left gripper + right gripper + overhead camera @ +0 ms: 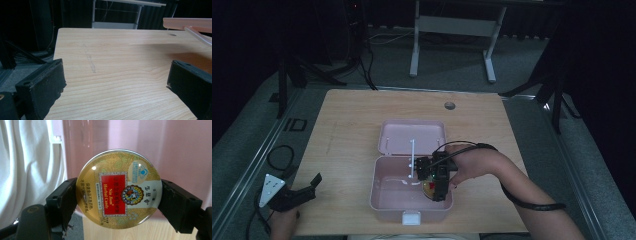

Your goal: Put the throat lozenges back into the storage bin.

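Table (362, 130): light wood top with a small round hole (450, 105) near the far edge, right of centre; a faint grey scuff line (89, 60) on the bare wood at the left; dark floor around it, with cables (279, 157) lying off the left edge and a white table frame (452, 30) standing beyond the far edge.

Pink box (387, 200): lidded plastic case, near centre of the table; its lid (412, 136) lies open flat on the far side; a white latch (411, 217) at the near wall; a thin white stay (412, 157) runs from lid to box; the interior is pink and bare across its left part.

Round tin (119, 188): gold lid with a red label reading "Nin Jiom Herbal Candy"; held on edge over the right part of the box, against the pink inner wall; whether it touches the box floor cannot be told.

Right gripper (439, 187): reaches down into the right side of the box; jaws closed on opposite rims of the tin.

Left gripper (294, 196): at the near left corner of the table, well apart from the box; jaws spread wide with nothing between them, bare wood ahead.
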### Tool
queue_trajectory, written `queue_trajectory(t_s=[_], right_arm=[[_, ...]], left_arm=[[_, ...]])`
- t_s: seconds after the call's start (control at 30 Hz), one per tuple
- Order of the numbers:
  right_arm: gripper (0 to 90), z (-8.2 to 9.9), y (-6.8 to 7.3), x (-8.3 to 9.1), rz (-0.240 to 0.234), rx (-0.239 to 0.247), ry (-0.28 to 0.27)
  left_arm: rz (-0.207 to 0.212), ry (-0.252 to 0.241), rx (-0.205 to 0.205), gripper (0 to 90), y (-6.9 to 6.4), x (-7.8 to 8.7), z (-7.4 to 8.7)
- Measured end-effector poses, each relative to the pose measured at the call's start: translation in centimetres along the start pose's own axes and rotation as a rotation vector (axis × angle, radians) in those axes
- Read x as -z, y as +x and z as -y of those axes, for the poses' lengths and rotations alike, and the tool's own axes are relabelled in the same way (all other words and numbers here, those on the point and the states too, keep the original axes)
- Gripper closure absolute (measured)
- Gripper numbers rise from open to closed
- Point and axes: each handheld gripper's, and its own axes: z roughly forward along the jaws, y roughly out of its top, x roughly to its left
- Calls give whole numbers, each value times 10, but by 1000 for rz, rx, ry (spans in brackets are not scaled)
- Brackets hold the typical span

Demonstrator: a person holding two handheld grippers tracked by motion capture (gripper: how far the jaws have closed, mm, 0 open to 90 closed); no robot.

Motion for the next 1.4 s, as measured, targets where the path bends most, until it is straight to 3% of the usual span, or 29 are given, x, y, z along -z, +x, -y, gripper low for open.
queue_trajectory(t_s=[0.27, 0.53, 0.67, 0.9, 1.1, 1.3, 1.4], right_arm=[[201, -7, -8, -37, -16, 24, 35], [201, -4, -20, -66, -19, 10, 70], [201, -8, -19, -72, -6, 27, 69], [201, -13, -22, -90, -10, 35, 125], [201, -16, -24, -102, -64, 33, 144], [201, -17, -26, -113, -75, 28, 179], [200, -17, -28, -111, -80, 20, 155]], left_arm=[[3, -1, -1, 20, 0, 0, 0], [3, 1, -5, 20, 0, 0, 0], [4, 1, -5, 20, 0, 0, 0], [4, 0, -6, 20, 0, 0, 0], [1, 1, -10, 20, -1, 0, 0], [1, 0, -10, 20, -1, 0, 0], [1, 2, -12, 20, -1, 0, 0]])
